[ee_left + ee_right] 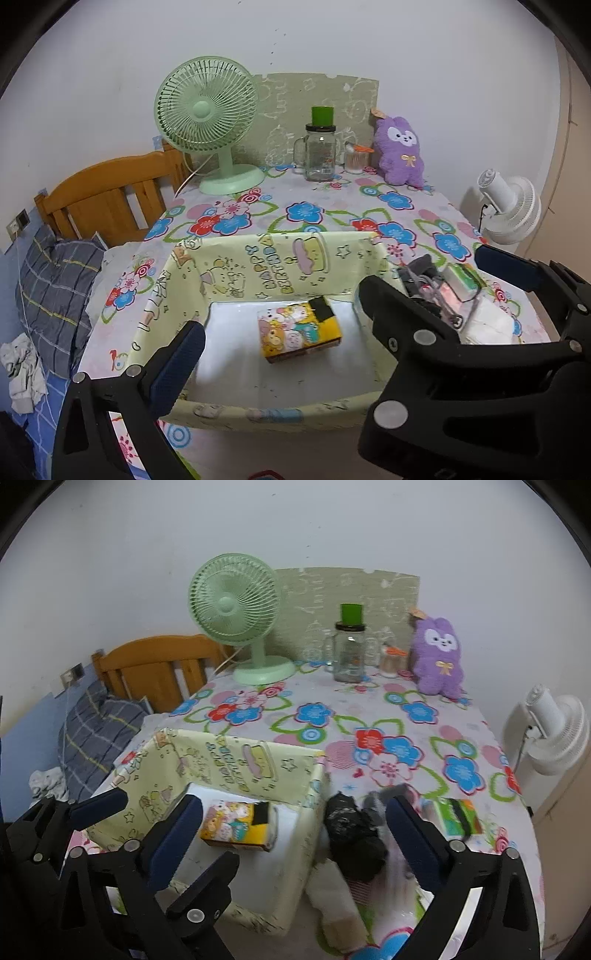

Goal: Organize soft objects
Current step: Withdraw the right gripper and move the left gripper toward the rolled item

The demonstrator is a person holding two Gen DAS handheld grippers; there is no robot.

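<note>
A pale yellow fabric box [236,273] [207,753] stands on the flowered table. A yellow cartoon tissue pack [299,330] [236,825] lies on its white floor. Right of the box lies a pile: a black bundle [352,834], a green tissue pack [458,814] [461,282], grey cloth [419,275] and white soft things [336,904]. My left gripper [332,295] is open and empty above the box. My right gripper [295,812] is open and empty, straddling the box's right wall and the black bundle.
At the back of the table stand a green fan [207,122], a glass jar mug [319,151] with a green lid, a small jar [356,158] and a purple plush [400,151]. A white fan [511,208] stands right. A bed with a wooden headboard [107,195] lies left.
</note>
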